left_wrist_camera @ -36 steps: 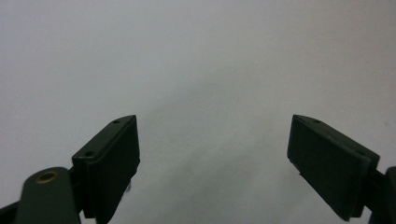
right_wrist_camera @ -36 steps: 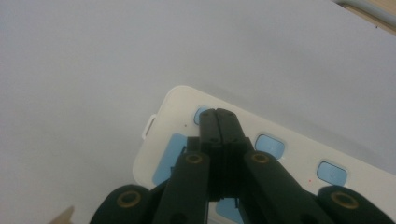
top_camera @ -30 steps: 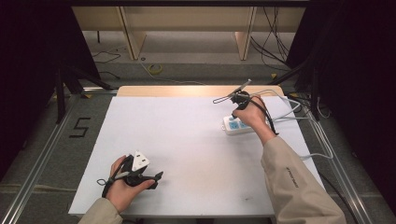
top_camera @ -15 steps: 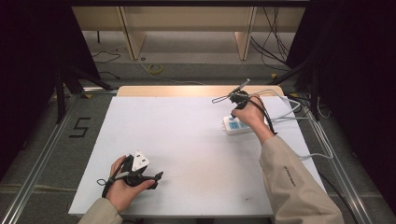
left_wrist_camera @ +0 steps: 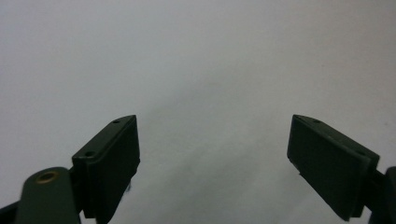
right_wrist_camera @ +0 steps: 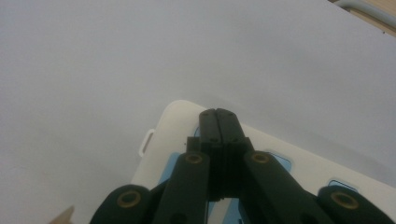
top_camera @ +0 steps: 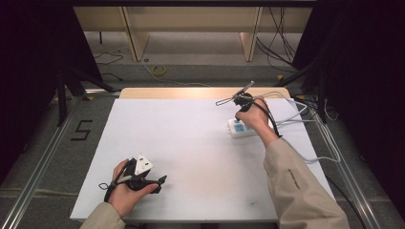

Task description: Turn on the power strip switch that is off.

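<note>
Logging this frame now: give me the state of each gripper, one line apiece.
Left gripper: open, jaws wide apart, nothing between them.
Right gripper: shut, jaws pressed together, empty, over the white power strip.

Even light falls from above on the white table (top_camera: pixel 191 143); the surroundings are dark. Shadows are soft and weak. Both gripper views are dim, grainy and slightly blurred near the jaws.

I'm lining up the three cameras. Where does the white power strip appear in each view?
High view: the power strip lies at right of centre on the white table, partly under the right hand.
Left gripper view: not in it.
Right gripper view: at bottom centre, beneath the closed jaws of the right gripper.
Shared landmark: the white table.
</note>
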`<state>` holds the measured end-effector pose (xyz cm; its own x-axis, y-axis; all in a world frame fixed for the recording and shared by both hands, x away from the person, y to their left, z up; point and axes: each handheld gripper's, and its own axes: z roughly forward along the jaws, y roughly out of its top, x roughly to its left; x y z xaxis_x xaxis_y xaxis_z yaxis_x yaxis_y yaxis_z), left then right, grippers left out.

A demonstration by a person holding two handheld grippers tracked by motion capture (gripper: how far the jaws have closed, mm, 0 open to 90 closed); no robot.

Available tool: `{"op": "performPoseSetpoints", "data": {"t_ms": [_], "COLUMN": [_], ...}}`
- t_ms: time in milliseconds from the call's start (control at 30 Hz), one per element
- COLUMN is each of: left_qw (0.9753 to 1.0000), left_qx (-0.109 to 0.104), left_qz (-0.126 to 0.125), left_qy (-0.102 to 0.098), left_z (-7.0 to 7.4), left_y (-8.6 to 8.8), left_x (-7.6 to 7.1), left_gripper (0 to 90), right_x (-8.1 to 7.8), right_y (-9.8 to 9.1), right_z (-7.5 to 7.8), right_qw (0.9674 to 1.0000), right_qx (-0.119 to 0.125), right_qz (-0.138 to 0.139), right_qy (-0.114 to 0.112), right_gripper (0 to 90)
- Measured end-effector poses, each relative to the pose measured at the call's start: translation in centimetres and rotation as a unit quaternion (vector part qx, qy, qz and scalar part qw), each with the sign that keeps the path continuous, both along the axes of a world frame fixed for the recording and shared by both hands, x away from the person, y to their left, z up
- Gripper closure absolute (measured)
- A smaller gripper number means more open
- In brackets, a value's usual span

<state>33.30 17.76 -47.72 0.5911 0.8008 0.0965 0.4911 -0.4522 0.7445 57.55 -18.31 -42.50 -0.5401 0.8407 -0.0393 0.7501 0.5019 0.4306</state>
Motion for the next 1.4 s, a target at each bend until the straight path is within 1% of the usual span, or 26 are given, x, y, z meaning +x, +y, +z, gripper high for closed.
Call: {"op": "performPoseSetpoints", "data": {"t_ms": [167,367,433,533,600,667,900,1400], "left_qw": [1.0,1.0,1.0,1.0,1.0,1.0,1.0,1.0], "left_qx": [0.0,0.0,0.0,-0.001,0.0,0.001,0.005,0.007], "left_qz": [-0.001,0.0,0.0,0.001,0.0,0.001,0.001,0.002], "left_qy": [0.0,-0.001,-0.001,-0.002,-0.002,-0.002,-0.003,-0.004], "left_z": [0.01,0.02,0.03,0.05,0.1,0.11,0.18,0.28], "left_y": [-0.01,0.0,0.01,0.01,0.02,0.02,0.04,0.07], "left_x": [0.0,-0.01,-0.01,-0.02,-0.03,-0.04,-0.06,-0.1], "left_gripper": [16.7,16.7,16.7,16.8,17.0,17.3,17.7,17.9], "right_x": [0.05,0.15,0.13,0.17,0.18,0.17,0.28,0.37], "right_y": [0.13,0.19,0.28,0.37,0.45,0.55,0.6,0.62], "right_z": [0.08,-0.05,-0.09,-0.18,-0.28,-0.32,-0.47,-0.54], "right_qw": [1.0,1.0,1.0,1.0,1.0,1.0,1.0,1.0], "right_qx": [0.001,0.0,0.0,-0.001,-0.002,-0.002,-0.005,-0.008], "right_qz": [-0.003,0.0,-0.004,-0.002,0.0,-0.003,-0.001,-0.003], "right_qy": [-0.001,-0.001,0.003,0.003,0.0,0.003,0.002,0.004], "right_gripper": [90.0,90.0,90.0,90.0,90.0,90.0,90.0,90.0]}}
